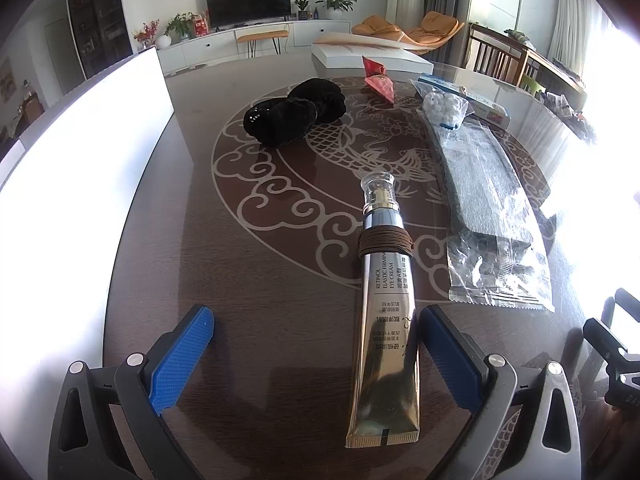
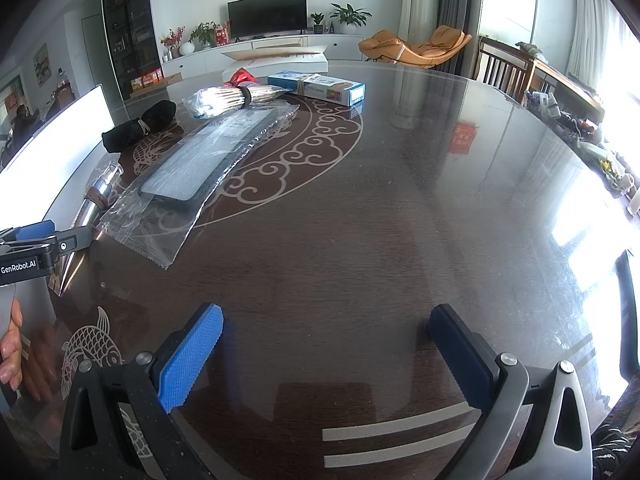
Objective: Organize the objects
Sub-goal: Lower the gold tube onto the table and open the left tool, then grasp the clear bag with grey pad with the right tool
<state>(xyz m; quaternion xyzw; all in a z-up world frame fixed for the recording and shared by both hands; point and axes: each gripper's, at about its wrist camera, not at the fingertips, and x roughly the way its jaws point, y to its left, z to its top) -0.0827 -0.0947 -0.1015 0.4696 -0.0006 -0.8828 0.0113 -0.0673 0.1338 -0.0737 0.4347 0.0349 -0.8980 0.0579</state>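
A gold eye cream tube (image 1: pixel 384 320) with brown hair ties (image 1: pixel 386 242) wound round its neck lies on the dark table, cap pointing away. My left gripper (image 1: pixel 316 344) is open around the tube's lower half, and its right blue pad (image 1: pixel 448 356) is close beside the tube. A black fuzzy bundle (image 1: pixel 294 116) lies farther back. My right gripper (image 2: pixel 326 344) is open over bare table with nothing between its fingers. In the right wrist view the tube (image 2: pixel 96 200) is far left, next to a plastic-wrapped grey slab (image 2: pixel 216 152).
A white panel (image 1: pixel 80 180) stands along the left. Along the right lie a wrapped grey slab (image 1: pixel 484 200), a bag of white balls (image 1: pixel 444 110), a blue box (image 2: pixel 320 88) and a red packet (image 1: pixel 378 78). A white box (image 1: pixel 360 56) sits at the back. A hand (image 2: pixel 10 344) shows at the left edge.
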